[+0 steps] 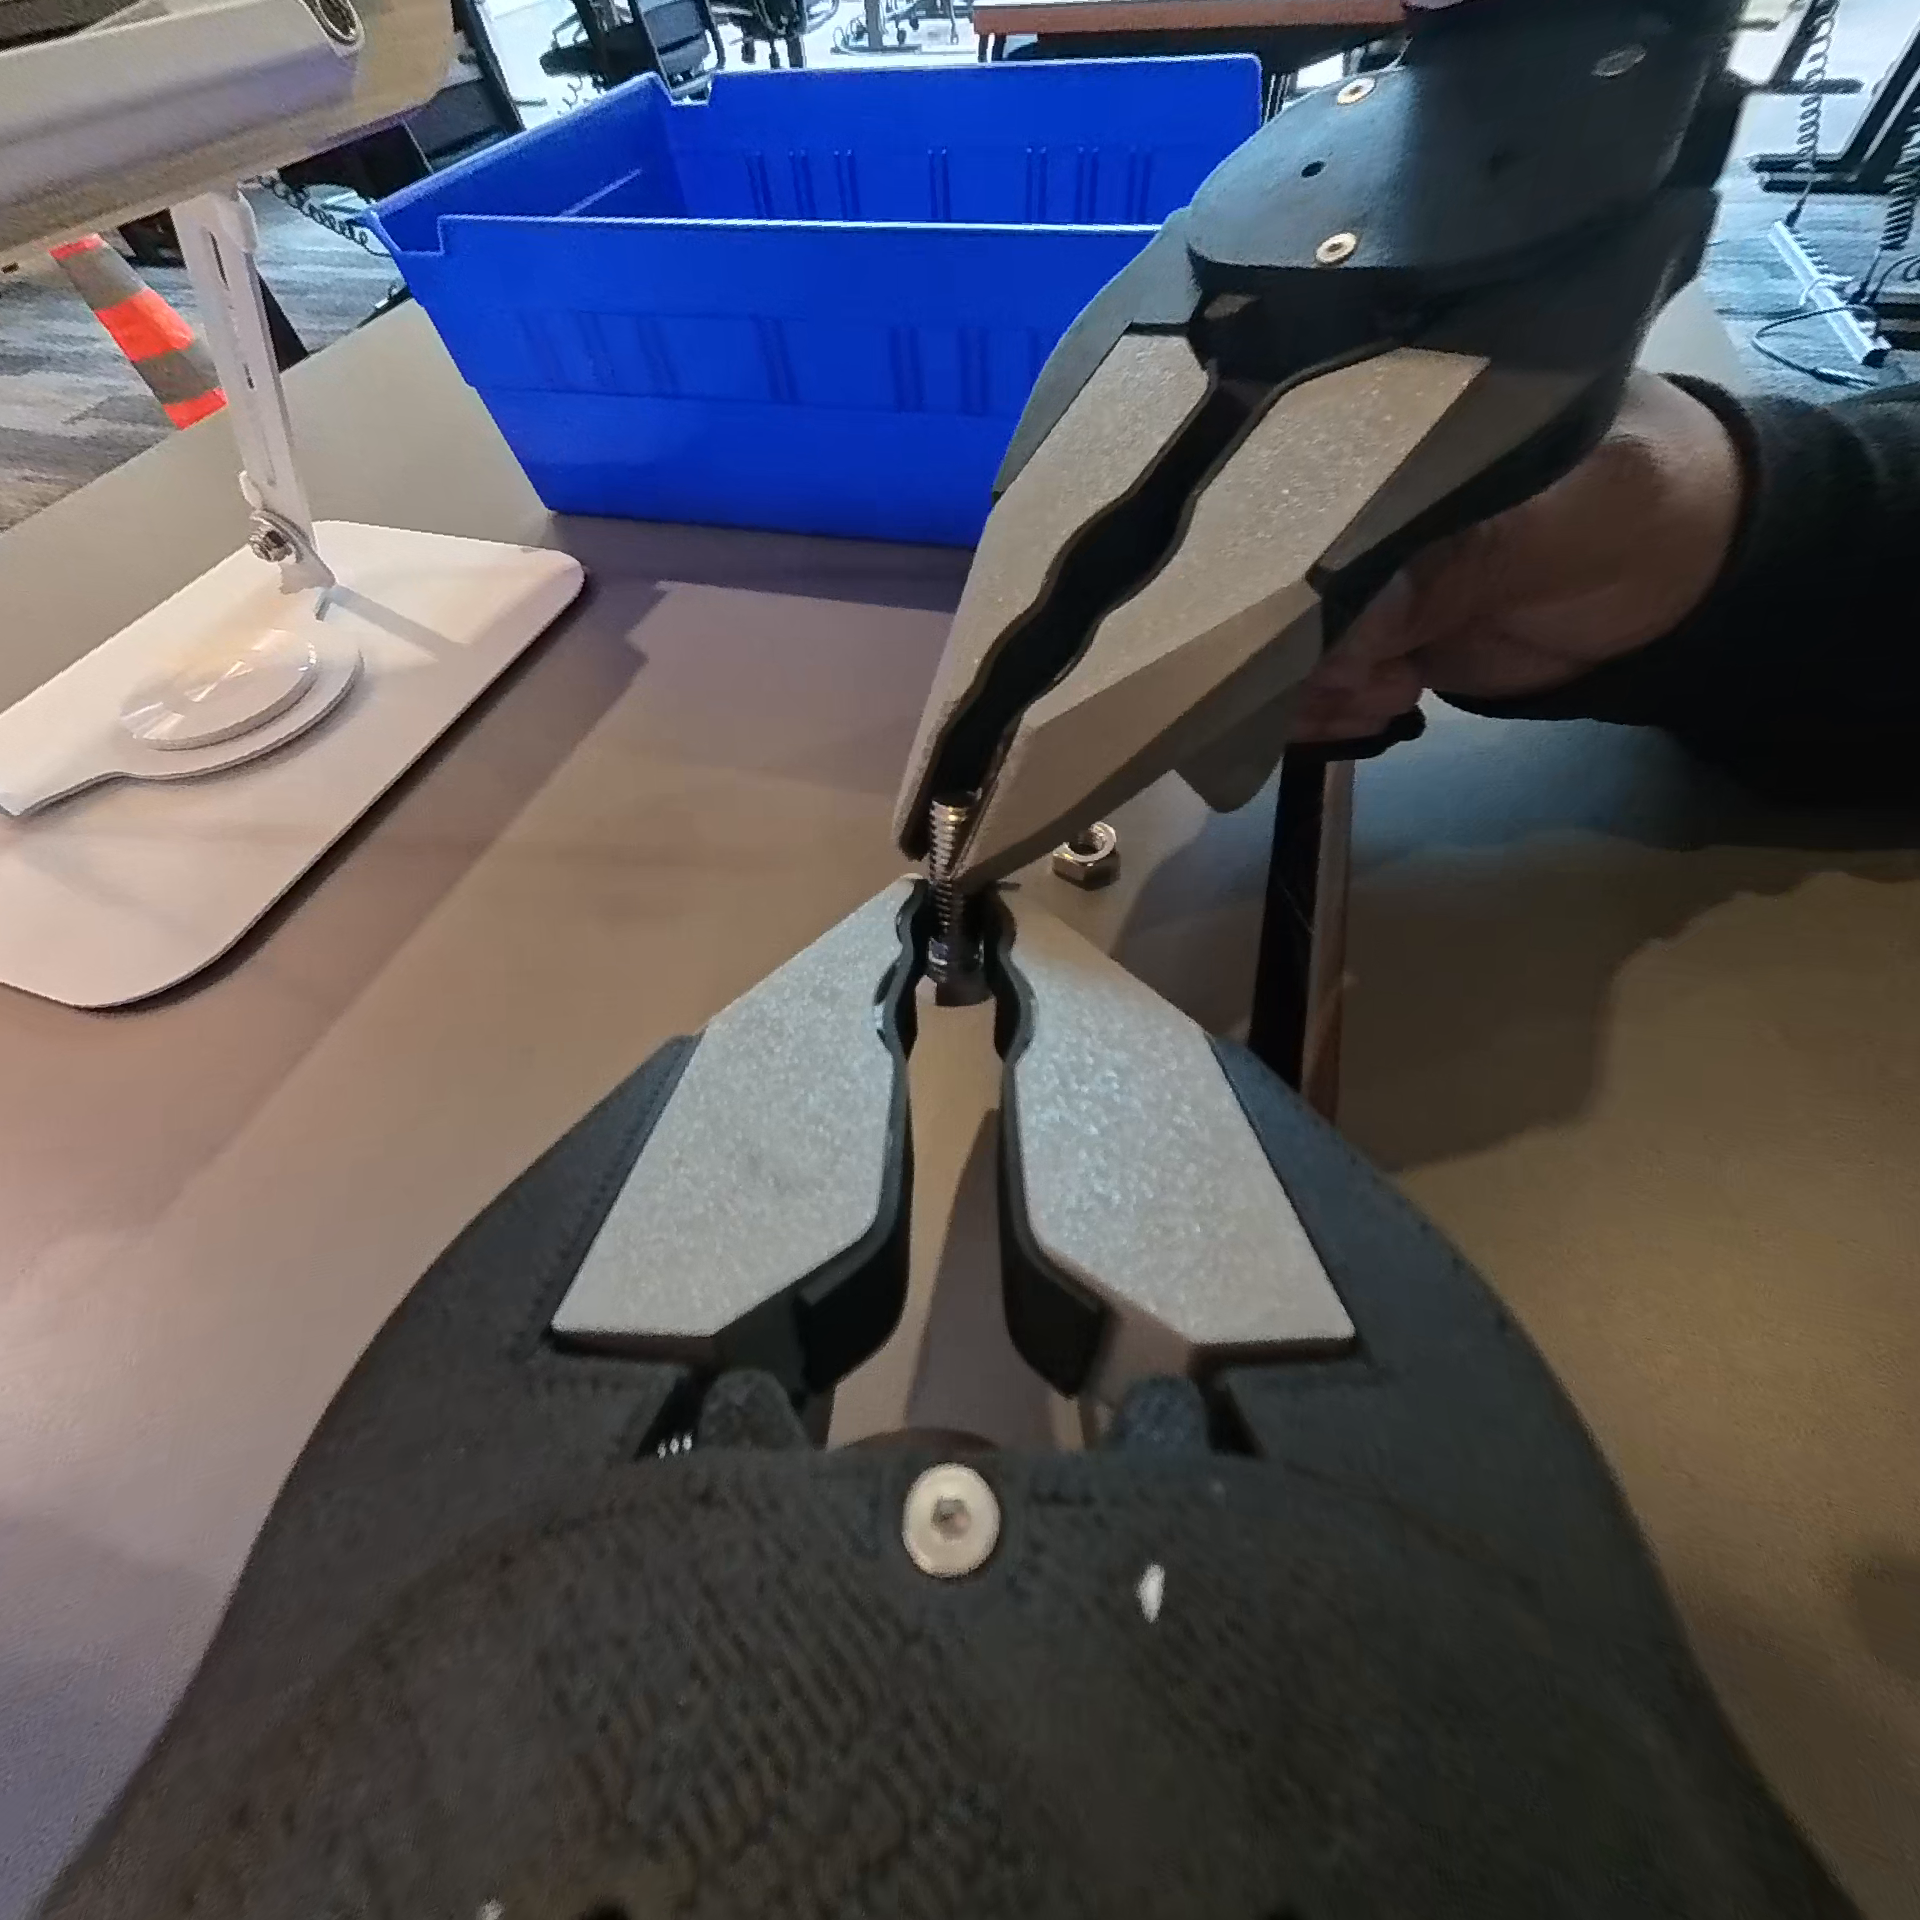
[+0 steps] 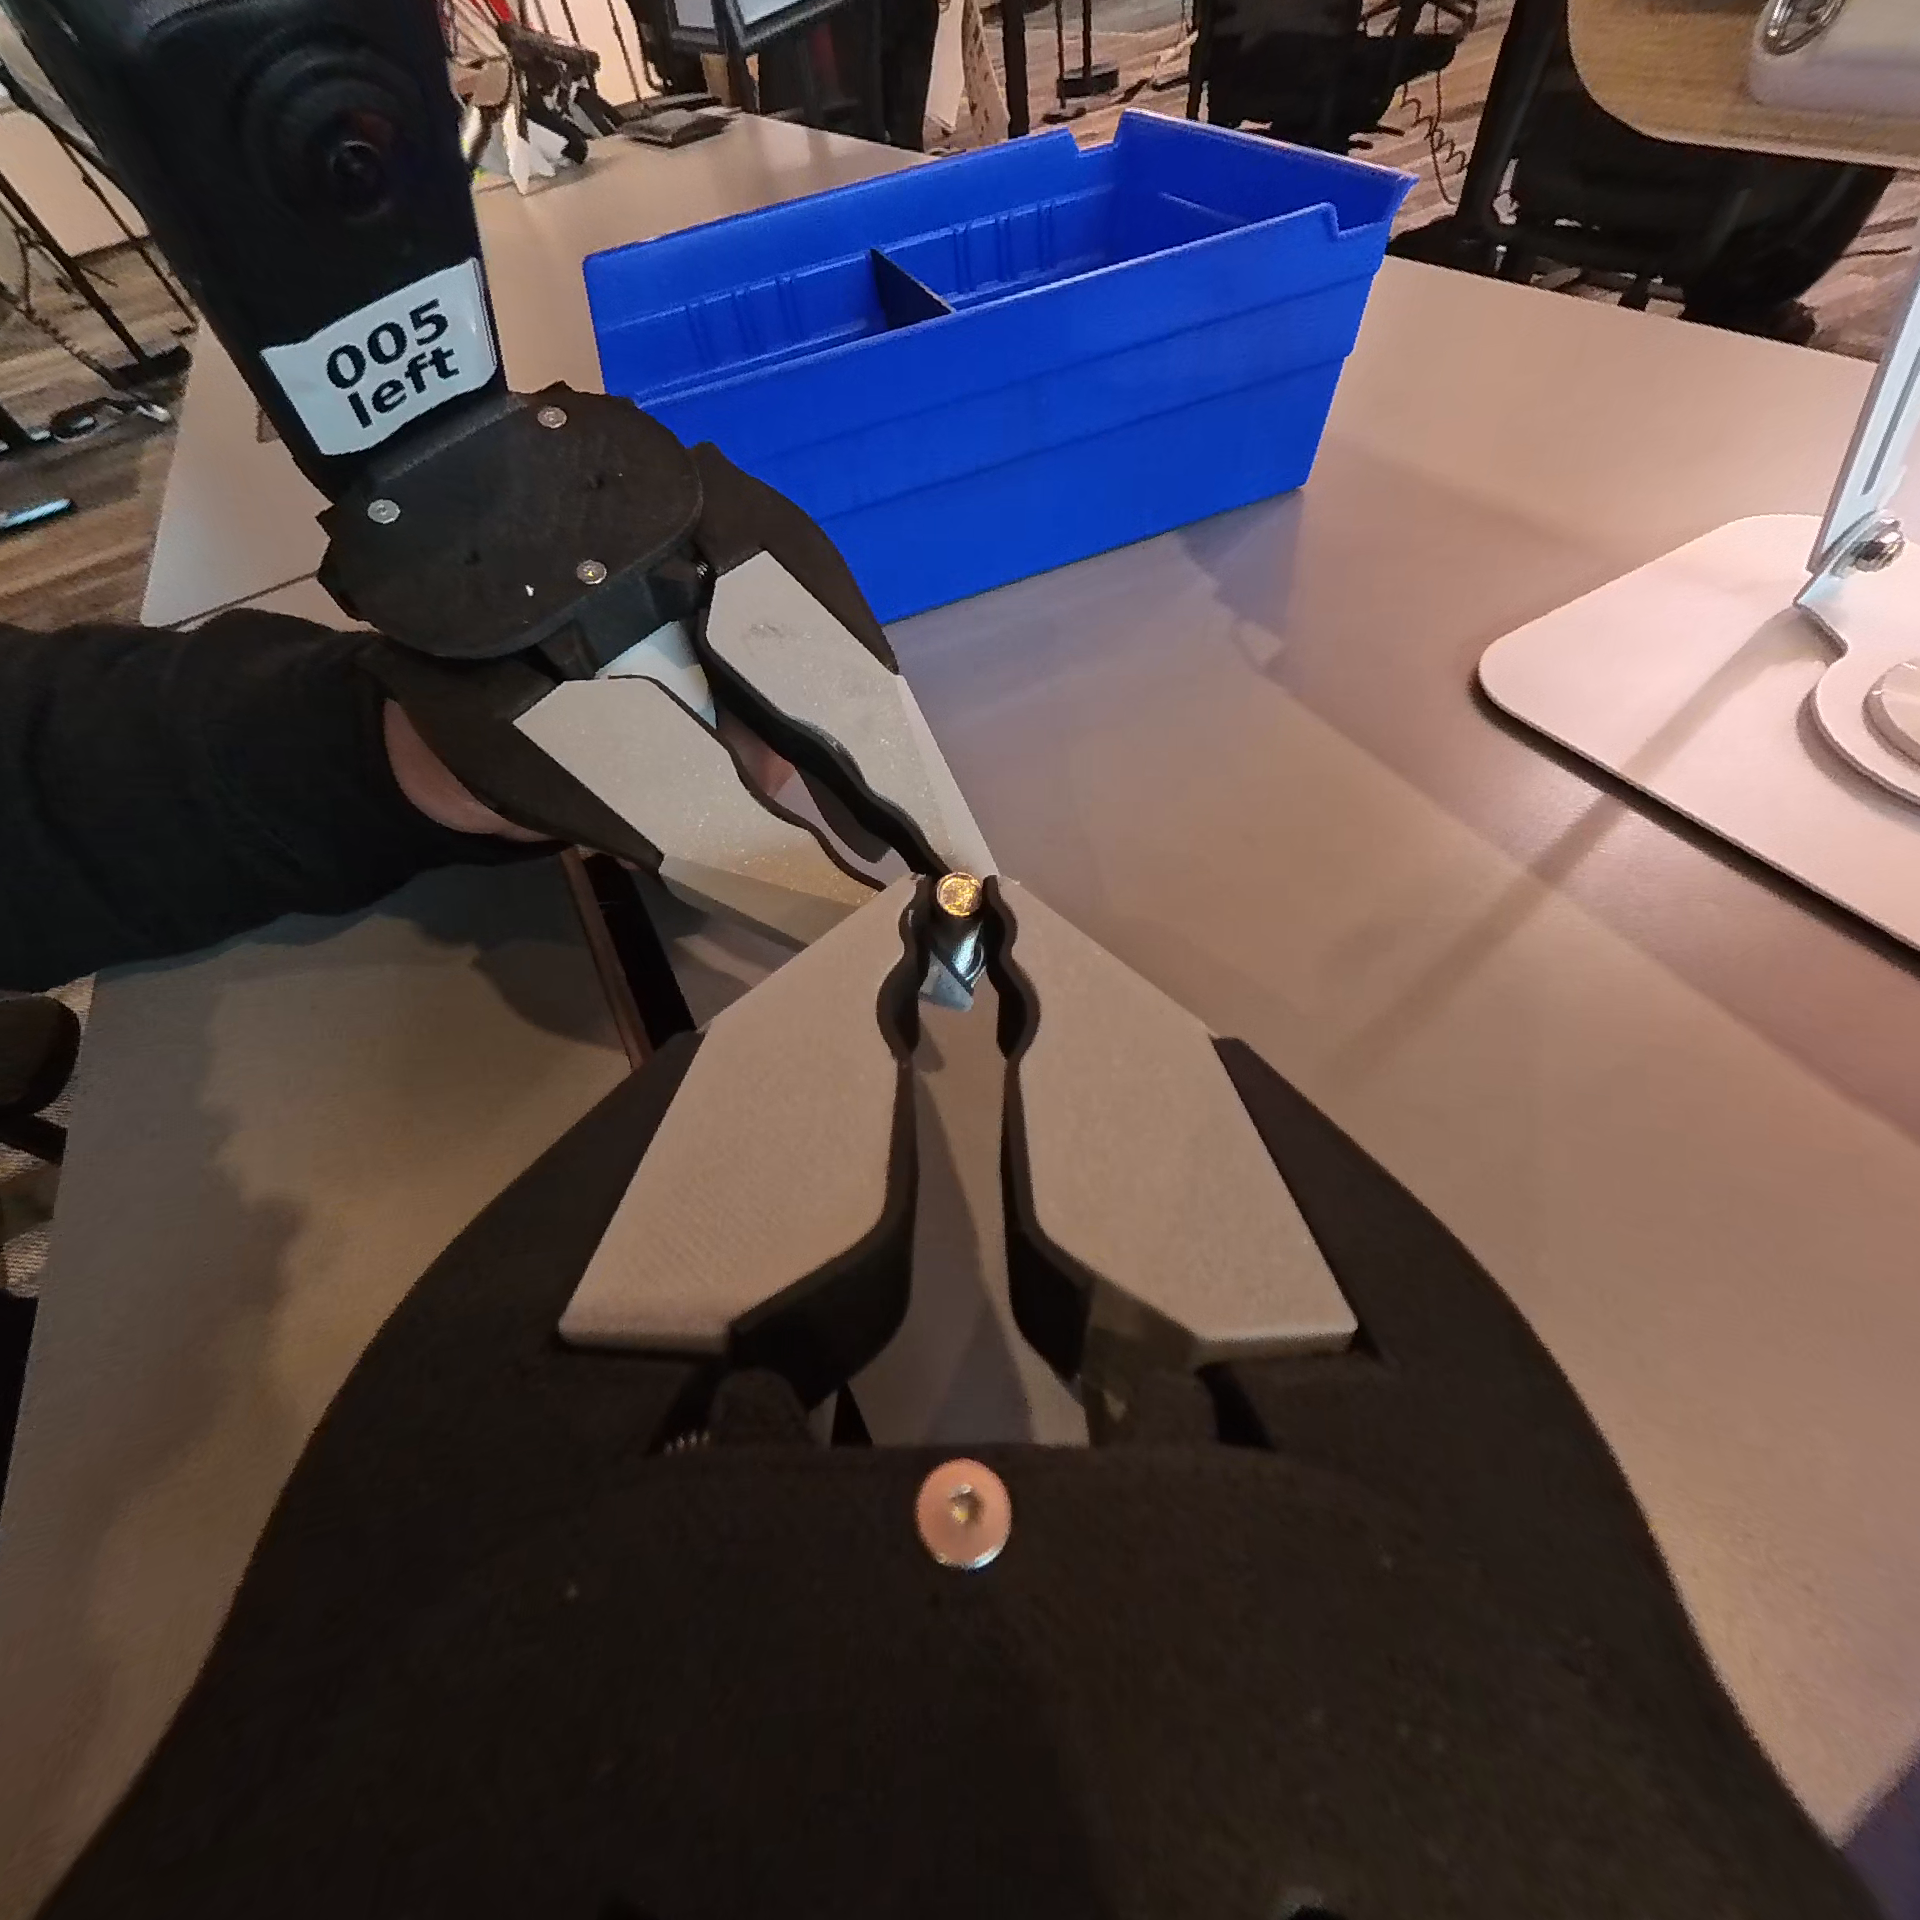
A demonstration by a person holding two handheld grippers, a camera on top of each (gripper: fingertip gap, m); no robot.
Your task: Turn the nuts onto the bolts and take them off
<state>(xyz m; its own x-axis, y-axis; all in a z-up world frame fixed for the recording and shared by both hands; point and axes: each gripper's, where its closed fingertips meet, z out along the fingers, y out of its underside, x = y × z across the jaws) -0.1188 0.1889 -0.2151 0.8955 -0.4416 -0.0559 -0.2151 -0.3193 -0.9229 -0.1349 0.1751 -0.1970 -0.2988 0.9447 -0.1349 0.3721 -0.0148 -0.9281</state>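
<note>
A threaded bolt (image 1: 948, 847) stands nearly upright between the two grippers, above the table. My right gripper (image 2: 956, 899) is shut on the bolt's upper threaded end, whose round tip (image 2: 958, 891) shows between its fingertips. In the left wrist view the right gripper (image 1: 940, 831) comes down from the upper right. My left gripper (image 1: 954, 914) is shut on a dark hex piece (image 1: 951, 961) at the bolt's lower end; I cannot tell whether it is a nut or the head. This piece also shows in the right wrist view (image 2: 948, 977). A loose nut (image 1: 1086, 862) lies on the table behind the right gripper.
A blue divided bin (image 1: 790, 343) stands at the back of the table and also shows in the right wrist view (image 2: 987, 395). A white stand with a flat base (image 1: 260, 707) is at the left of the left wrist view. A person's hand (image 1: 1538, 582) holds the right gripper. Both grippers' tips are close together, under 4 cm apart.
</note>
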